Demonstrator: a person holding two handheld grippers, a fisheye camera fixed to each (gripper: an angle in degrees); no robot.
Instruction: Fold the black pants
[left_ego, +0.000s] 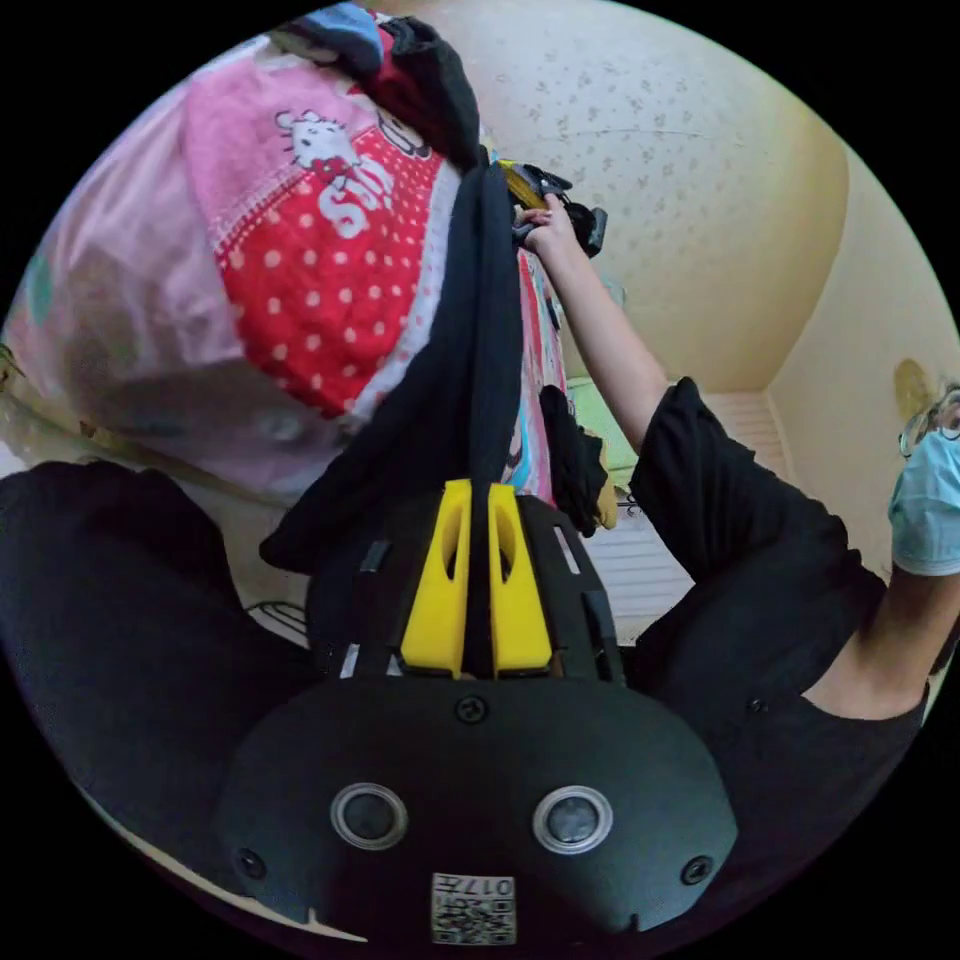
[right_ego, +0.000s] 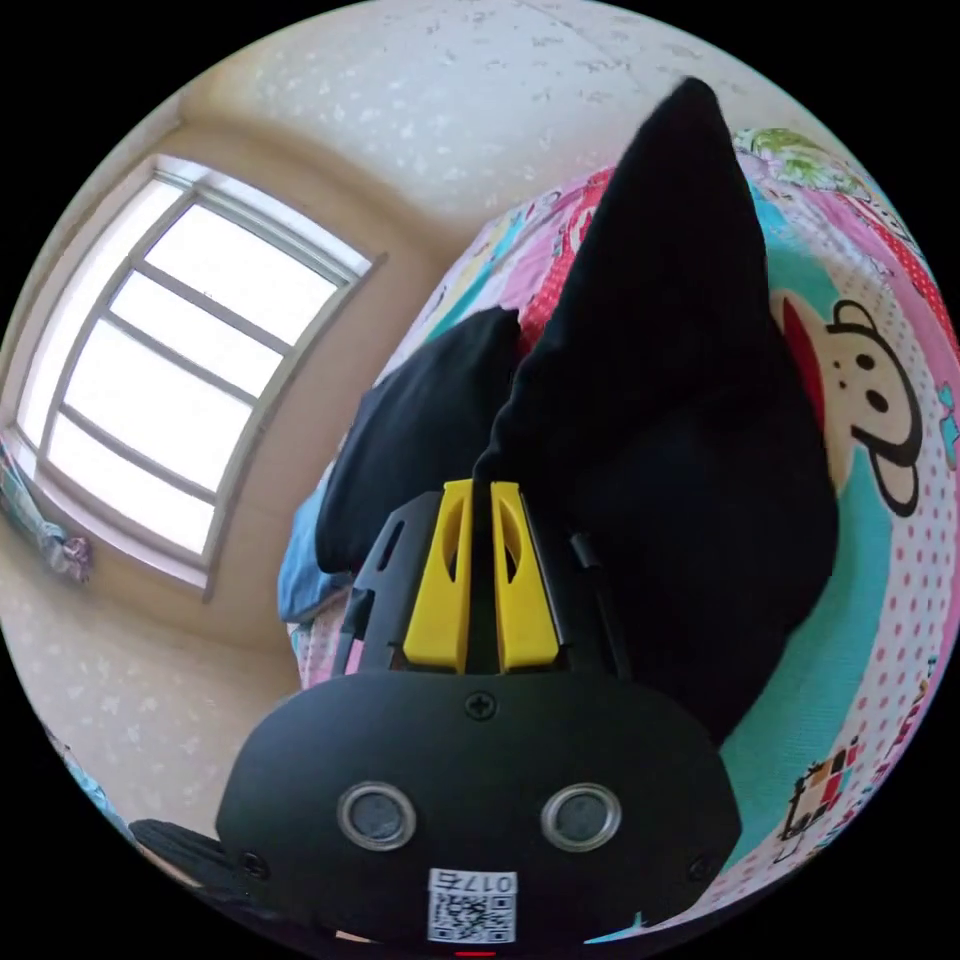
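1. Step in hand, as I judge it: both grippers are holding the black pants (left_ego: 470, 330) up by one edge, stretched between them above the patterned bedcover (left_ego: 320, 270). Looks like the lift-and-straighten stage; no tidy fold is lying flat yet.

2. Left gripper (left_ego: 478, 500) is pinching the cloth: the yellow jaws are standing nearly together with a black edge running up out of the thin gap.

3. In the left gripper view the fabric is running as a taut band from the left jaws to the right gripper (left_ego: 545, 200), which the person's hand (left_ego: 548, 232) is gripping, arm reaching across.

4. Right gripper (right_ego: 480, 495) is pinching too: jaws are pressing together on a gathered corner of the pants (right_ego: 660, 400). The rest is spreading away from the jaws into a broad black sheet in front of the bedcover (right_ego: 880, 520).

5. A second dark garment (right_ego: 420, 440) is lying on the bed just beside the jaws, apart from the held cloth as far as I can tell.

6. Window (right_ego: 170, 380) is sitting off to the side in the right gripper view.

7. Next move, my guess: keeping both pinches firm, lowering the pants flat onto the bedcover, clear of the other dark garment, then bringing one half over the other with the edges lining up.
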